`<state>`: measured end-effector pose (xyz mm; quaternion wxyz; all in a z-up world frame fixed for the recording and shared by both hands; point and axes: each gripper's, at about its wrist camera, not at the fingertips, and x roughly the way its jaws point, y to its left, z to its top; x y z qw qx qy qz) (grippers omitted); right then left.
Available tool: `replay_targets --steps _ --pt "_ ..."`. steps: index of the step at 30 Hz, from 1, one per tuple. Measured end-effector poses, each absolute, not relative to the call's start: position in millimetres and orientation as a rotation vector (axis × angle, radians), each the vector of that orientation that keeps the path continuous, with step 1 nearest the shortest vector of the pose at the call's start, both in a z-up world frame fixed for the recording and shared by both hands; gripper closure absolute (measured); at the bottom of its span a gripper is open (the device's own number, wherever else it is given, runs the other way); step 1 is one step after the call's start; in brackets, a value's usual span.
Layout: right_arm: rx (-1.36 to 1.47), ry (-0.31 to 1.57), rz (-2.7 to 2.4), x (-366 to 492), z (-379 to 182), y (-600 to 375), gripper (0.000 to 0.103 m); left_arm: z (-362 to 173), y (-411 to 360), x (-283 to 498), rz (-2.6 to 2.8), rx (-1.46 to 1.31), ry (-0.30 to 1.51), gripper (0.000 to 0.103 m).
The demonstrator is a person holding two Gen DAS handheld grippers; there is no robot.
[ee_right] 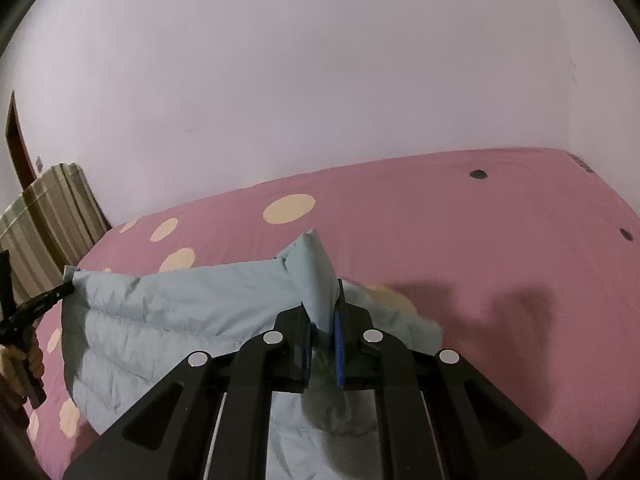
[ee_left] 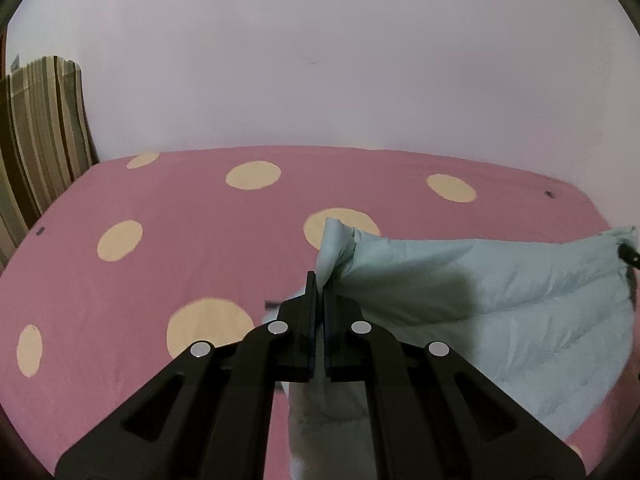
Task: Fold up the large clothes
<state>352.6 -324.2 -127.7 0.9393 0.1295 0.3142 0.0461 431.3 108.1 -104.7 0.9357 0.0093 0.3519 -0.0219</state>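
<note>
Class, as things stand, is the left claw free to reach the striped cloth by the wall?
Probably not: the left claw is shut on the pale blue jacket, and the striped cloth lies beyond the bed.

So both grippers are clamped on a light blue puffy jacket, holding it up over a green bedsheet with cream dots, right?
Not quite: the bedsheet is pink, not green, as the left wrist view shows. The rest holds: the left gripper and right gripper both clamp the light blue jacket.

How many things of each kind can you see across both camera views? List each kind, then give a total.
Grippers: 2, the left gripper and the right gripper
Pale blue puffer jacket: 1
Pink spotted bed sheet: 1
Striped fabric: 1
Total: 5
</note>
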Motion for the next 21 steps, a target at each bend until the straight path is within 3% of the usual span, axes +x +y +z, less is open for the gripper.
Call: replay_targets --steps 8,21 --pt "0.294 0.763 0.047 434.5 -176.0 -325.7 0.095 -160.8 102.3 507.4 0.065 0.041 0.832 0.101" --pt "0.27 0.9 -0.016 466.0 -256.6 -323.7 0.095 -236.8 117.8 532.8 0.19 0.022 0.938 0.103"
